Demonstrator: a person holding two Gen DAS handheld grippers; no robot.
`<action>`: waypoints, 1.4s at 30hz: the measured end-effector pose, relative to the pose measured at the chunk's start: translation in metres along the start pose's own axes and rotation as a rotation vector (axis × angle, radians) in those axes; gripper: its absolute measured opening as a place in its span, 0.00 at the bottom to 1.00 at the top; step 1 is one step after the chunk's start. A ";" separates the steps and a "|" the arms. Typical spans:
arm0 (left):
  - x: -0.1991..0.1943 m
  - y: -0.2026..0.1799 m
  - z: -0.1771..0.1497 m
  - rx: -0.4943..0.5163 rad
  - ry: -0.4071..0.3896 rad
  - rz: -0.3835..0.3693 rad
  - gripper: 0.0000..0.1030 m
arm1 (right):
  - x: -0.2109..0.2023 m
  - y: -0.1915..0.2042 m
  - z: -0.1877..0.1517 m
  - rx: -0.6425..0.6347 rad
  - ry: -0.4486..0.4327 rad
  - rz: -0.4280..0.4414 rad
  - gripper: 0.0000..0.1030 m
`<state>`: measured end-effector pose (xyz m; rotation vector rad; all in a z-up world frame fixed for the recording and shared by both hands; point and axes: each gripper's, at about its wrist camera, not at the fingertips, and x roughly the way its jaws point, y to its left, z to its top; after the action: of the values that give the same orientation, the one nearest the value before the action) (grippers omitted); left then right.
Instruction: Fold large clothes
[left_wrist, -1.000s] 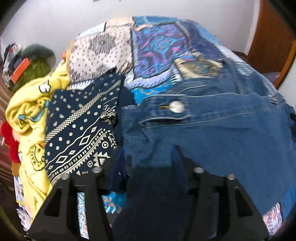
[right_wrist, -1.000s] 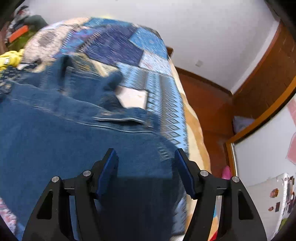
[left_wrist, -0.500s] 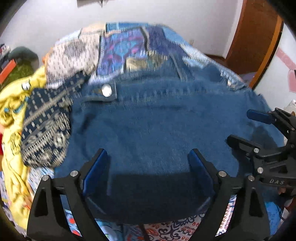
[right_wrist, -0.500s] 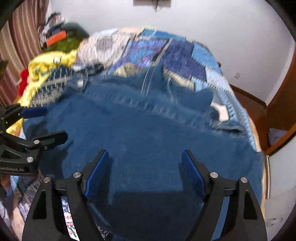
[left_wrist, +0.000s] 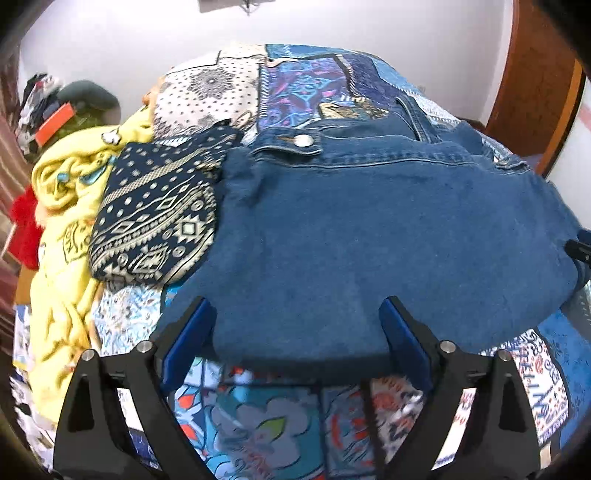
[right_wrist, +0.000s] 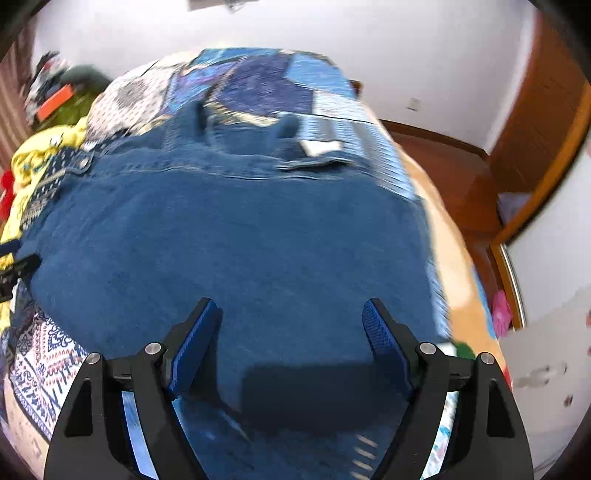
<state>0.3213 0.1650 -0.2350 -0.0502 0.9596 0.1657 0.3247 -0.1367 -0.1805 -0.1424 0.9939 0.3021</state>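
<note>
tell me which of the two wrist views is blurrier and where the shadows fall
Right wrist view is blurrier: the jeans waistband, quilt and floor smear, and the right gripper casts a dark block shadow on the denim. Left wrist view is sharper, soft only at the quilt near the left gripper; both bulge with fisheye.

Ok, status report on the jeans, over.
Left gripper open, right gripper open, both empty. Jeans lying folded on the bedspread. Patterned navy garment touching their left edge.

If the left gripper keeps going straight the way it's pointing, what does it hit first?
Most likely the folded blue denim jeans: the open left gripper points straight over their near edge, though its height above the cloth is unclear.
</note>
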 end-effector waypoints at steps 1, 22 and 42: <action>-0.002 0.007 -0.003 -0.029 -0.003 -0.012 0.93 | -0.004 -0.008 -0.004 0.030 -0.002 0.002 0.77; -0.044 0.063 -0.027 -0.341 0.012 -0.225 0.93 | -0.042 -0.008 -0.004 0.074 -0.061 0.003 0.79; 0.061 0.074 -0.019 -0.720 0.028 -0.611 0.90 | 0.022 0.070 0.013 -0.083 0.025 0.114 0.81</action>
<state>0.3283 0.2427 -0.2931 -0.9982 0.8330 -0.0632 0.3244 -0.0624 -0.1907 -0.1652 1.0161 0.4471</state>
